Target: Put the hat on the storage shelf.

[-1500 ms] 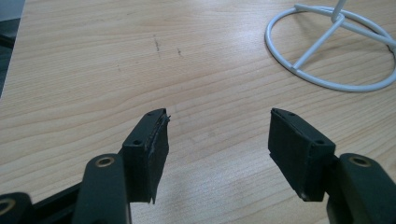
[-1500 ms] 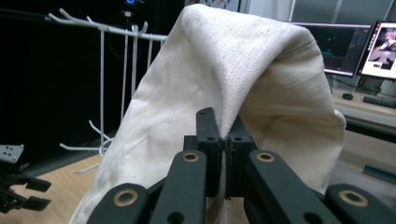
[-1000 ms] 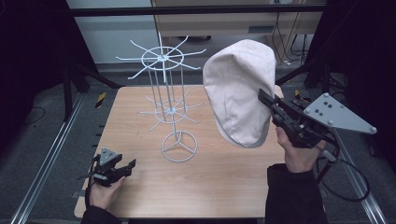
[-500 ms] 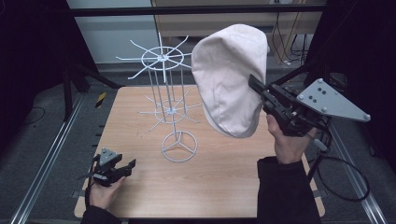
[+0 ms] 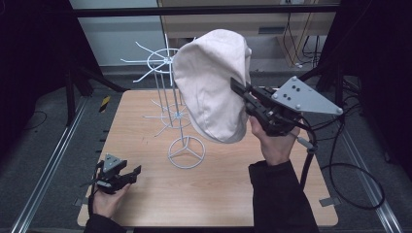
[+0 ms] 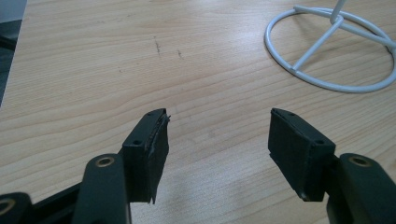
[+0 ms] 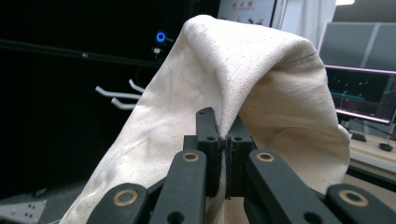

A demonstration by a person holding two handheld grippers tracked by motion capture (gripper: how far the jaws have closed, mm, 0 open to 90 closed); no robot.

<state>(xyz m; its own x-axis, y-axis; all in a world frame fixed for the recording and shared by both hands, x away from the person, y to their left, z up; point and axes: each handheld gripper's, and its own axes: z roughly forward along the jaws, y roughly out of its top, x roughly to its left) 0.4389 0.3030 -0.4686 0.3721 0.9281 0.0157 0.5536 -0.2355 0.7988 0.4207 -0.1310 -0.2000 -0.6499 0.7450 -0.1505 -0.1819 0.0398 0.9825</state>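
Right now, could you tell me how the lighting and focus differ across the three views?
High view: the table is evenly lit, its surroundings dark, the cap slightly soft. Left gripper view: bright wood grain, faint shadows under the open left gripper. Right gripper view: the right gripper and cap fabric are sharp against a dark background, with monitors blurred behind.

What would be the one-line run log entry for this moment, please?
right gripper: shut on beige hat, held up beside white wire rack | left gripper: open, low over table
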